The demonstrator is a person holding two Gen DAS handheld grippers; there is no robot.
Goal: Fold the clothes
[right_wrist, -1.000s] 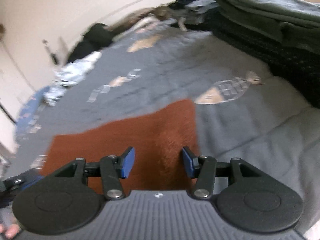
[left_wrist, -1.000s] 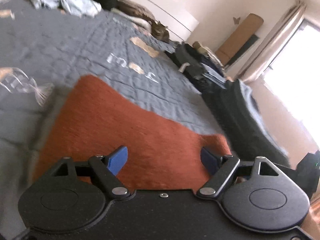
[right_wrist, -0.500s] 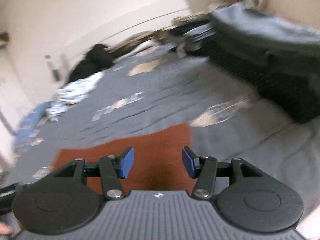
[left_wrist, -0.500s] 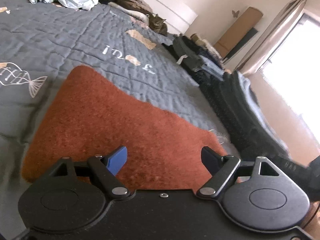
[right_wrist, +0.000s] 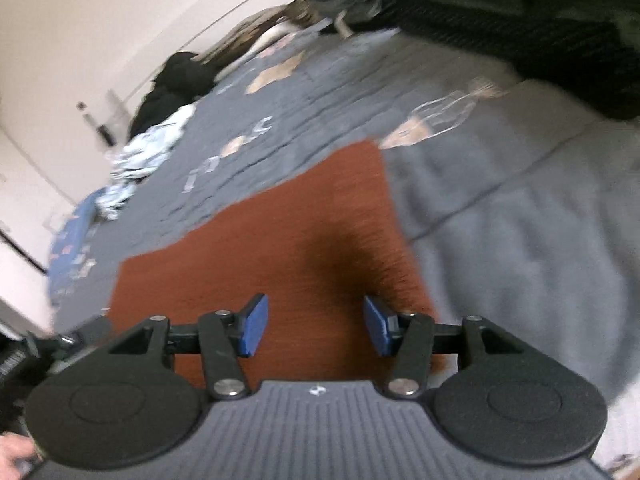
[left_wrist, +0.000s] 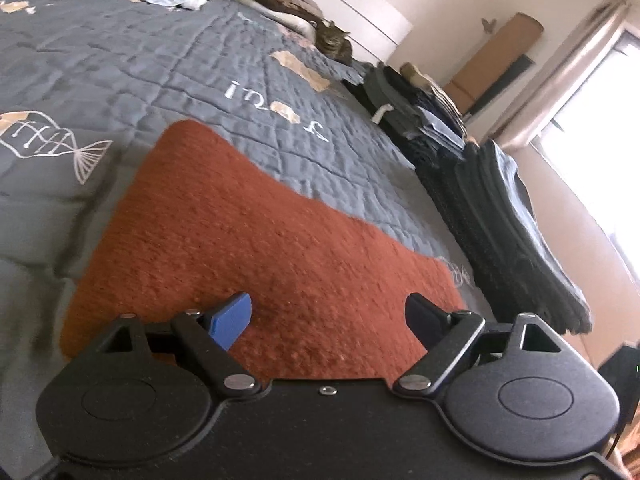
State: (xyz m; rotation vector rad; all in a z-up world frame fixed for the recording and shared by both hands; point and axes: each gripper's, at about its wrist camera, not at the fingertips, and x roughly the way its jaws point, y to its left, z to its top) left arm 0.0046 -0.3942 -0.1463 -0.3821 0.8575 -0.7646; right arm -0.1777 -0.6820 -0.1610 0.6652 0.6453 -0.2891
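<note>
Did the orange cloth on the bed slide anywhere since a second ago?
No. The orange cloth lies beside the same fish picture on the grey quilt; only the cameras shifted.

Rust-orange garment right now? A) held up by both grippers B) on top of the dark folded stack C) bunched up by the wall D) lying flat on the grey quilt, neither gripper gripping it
D: the rust-orange garment lies spread flat on the grey quilt, and the left gripper and right gripper both show open jaws with nothing pinched.

Both tools tilt downward, the left tool point(left_wrist: 328, 318) opening (wider) and the right tool point(right_wrist: 316, 330) half-spread.
</note>
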